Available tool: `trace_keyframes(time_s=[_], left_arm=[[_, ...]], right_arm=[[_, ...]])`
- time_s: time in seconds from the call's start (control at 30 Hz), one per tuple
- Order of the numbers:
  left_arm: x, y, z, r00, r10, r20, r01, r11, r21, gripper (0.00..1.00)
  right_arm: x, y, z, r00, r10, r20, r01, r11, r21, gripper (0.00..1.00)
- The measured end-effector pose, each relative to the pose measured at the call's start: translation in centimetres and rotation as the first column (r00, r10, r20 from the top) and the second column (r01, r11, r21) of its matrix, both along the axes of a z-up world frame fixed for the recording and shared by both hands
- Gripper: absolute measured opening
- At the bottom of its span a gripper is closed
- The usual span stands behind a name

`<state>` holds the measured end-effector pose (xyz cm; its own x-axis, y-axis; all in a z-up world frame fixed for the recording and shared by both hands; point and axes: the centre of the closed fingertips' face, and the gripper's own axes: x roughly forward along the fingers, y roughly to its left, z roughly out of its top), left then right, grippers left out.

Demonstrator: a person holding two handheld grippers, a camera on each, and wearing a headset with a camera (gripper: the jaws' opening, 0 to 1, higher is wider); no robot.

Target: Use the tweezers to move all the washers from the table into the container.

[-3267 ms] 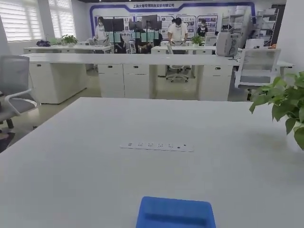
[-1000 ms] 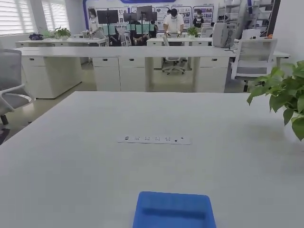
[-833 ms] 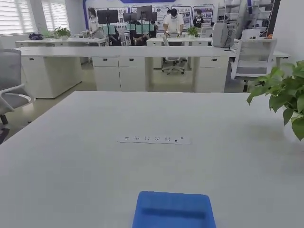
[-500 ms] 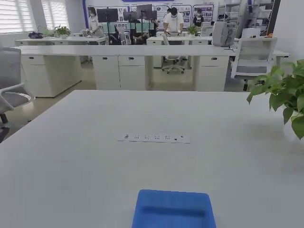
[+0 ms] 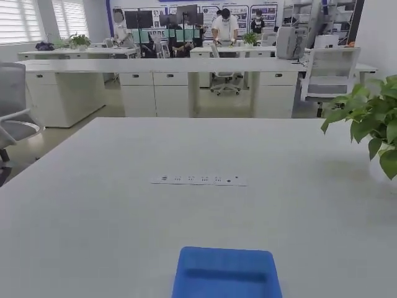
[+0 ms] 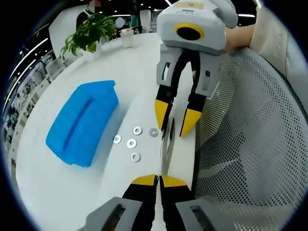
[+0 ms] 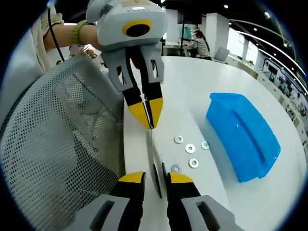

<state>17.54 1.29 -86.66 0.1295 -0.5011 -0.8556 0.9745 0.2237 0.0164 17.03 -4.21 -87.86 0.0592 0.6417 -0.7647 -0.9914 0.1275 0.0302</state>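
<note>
My left hand-held gripper has its jaws together, clamped on one end of the tweezers. The tweezers run straight out from it over the near edge of the table. My right hand-held gripper faces it from the other end, jaws apart, with the thin tweezers in the gap between them. I cannot tell whether either jaw touches the metal.

Just beside the tweezers, five washers lie flat on the table in a loose cluster, between the tweezers and the container. The nearest washer sits close to the tweezers. The container is blue and stands on the table near the washers but apart from them.

A mesh chair back sits off the table edge behind the grippers. In the head view the container is at the bottom edge, a socket strip beyond it and a plant to the right.
</note>
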Motion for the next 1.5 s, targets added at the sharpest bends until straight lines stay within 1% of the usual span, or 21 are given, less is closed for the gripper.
trace_keyframes(time_s=[0.17, 0.27, 0.33, 0.4, 0.43, 0.53, 0.6, 0.67, 0.7, 0.73, 0.77, 0.8, 0.83, 0.9, 1.1, 1.17, 1.2, 1.27, 1.33, 1.4, 1.5], left_arm=[[-0.1, -0.5, 1.8, 1.000, -0.023, 0.020, 0.024, 1.000, -0.020, 0.00], [-0.3, -1.0, 3.0, 0.999, -0.033, 0.022, 0.034, 0.999, -0.037, 0.00], [-0.4, -1.3, 3.5, 0.999, -0.040, 0.024, 0.041, 0.998, -0.044, 0.00], [-0.4, -1.7, 4.1, 0.998, -0.048, 0.032, 0.050, 0.997, -0.052, 0.00], [-0.4, -1.9, 4.5, 0.998, -0.056, 0.042, 0.058, 0.997, -0.057, 0.00], [-0.4, -2.4, 5.2, 0.996, -0.069, 0.049, 0.072, 0.995, -0.065, 0.00], [-0.2, -2.9, 5.9, 0.995, -0.080, 0.062, 0.085, 0.993, -0.084, 0.00], [-0.2, -3.4, 6.5, 0.995, -0.080, 0.059, 0.085, 0.991, -0.102, 0.00], [-0.1, -3.6, 6.5, 0.995, -0.082, 0.057, 0.088, 0.991, -0.105, 0.00], [-0.1, -3.5, 6.1, 0.995, -0.085, 0.057, 0.090, 0.991, -0.099, 0.00], [0.1, -3.3, 5.2, 0.995, -0.085, 0.056, 0.090, 0.992, -0.086, 0.00], [0.2, -3.0, 4.7, 0.996, -0.074, 0.043, 0.077, 0.994, -0.079, 0.00], [0.2, -2.7, 4.3, 0.998, -0.060, 0.031, 0.062, 0.995, -0.076, 0.00], [0.0, -2.3, 3.8, 0.999, -0.043, 0.018, 0.044, 0.996, -0.081, 0.00], [0.4, -0.7, 1.9, 1.000, -0.002, 0.017, 0.003, 0.999, -0.048, 0.00], [0.7, -0.2, 1.2, 1.000, 0.012, 0.015, -0.011, 0.999, -0.036, 0.05], [0.7, -0.1, 1.0, 1.000, 0.011, 0.015, -0.011, 1.000, -0.028, 0.08], [1.0, 0.1, 0.5, 1.000, 0.002, 0.020, -0.002, 1.000, -0.008, 0.09], [1.1, 0.1, 0.2, 1.000, -0.010, 0.014, 0.010, 1.000, 0.000, 0.08], [1.3, 0.0, 0.0, 1.000, -0.019, 0.016, 0.019, 1.000, 0.004, 0.08], [1.5, 0.0, -0.5, 0.999, -0.044, 0.012, 0.043, 0.999, 0.024, 0.07]], right_arm=[[0.1, 0.0, 0.1, 1.000, -0.003, 0.003, 0.003, 1.000, 0.005, 0.13], [0.3, 0.0, 0.4, 1.000, -0.009, 0.006, 0.009, 1.000, 0.016, 0.12], [0.4, 0.1, 0.5, 1.000, -0.017, 0.001, 0.017, 0.999, 0.028, 0.11], [0.4, 0.2, 0.6, 1.000, -0.020, 0.001, 0.020, 0.999, 0.035, 0.10], [0.4, 0.2, 0.7, 1.000, -0.020, 0.002, 0.020, 0.999, 0.036, 0.10], [0.5, 0.2, 0.8, 1.000, -0.018, 0.011, 0.018, 0.999, 0.041, 0.09], [0.6, 0.2, 0.9, 1.000, -0.020, 0.017, 0.019, 0.999, 0.040, 0.09], [0.5, 0.3, 1.0, 1.000, -0.013, 0.018, 0.012, 0.999, 0.048, 0.06], [0.3, 0.5, 1.1, 1.000, -0.002, 0.018, 0.001, 0.998, 0.057, 0.04], [0.3, 0.4, 1.0, 1.000, 0.008, 0.020, -0.009, 0.999, 0.051, 0.00], [0.4, 0.2, 0.7, 0.999, 0.028, 0.034, -0.029, 0.999, 0.030, 0.00], [0.6, 0.3, 0.6, 0.999, 0.012, 0.040, -0.013, 0.999, 0.029, 0.00], [0.6, 0.2, 0.5, 0.999, 0.020, 0.041, -0.021, 1.000, 0.020, 0.00], [0.5, 0.1, 0.7, 0.999, 0.015, 0.034, -0.015, 1.000, 0.027, 0.01], [0.6, 0.2, 1.0, 0.999, 0.006, 0.035, -0.007, 0.999, 0.039, 0.02], [0.5, 0.2, 1.0, 0.999, 0.009, 0.033, -0.010, 0.999, 0.039, 0.02], [0.4, 0.2, 0.9, 0.999, 0.013, 0.033, -0.014, 0.999, 0.034, 0.02], [0.4, 0.1, 0.8, 0.999, 0.017, 0.035, -0.018, 0.999, 0.027, 0.02], [0.4, 0.0, 0.9, 0.999, 0.016, 0.038, -0.017, 0.999, 0.028, 0.02], [0.5, 0.0, 1.0, 0.999, 0.011, 0.037, -0.012, 0.999, 0.033, 0.02], [0.5, -0.1, 0.9, 0.999, 0.007, 0.037, -0.009, 0.999, 0.032, 0.03]])
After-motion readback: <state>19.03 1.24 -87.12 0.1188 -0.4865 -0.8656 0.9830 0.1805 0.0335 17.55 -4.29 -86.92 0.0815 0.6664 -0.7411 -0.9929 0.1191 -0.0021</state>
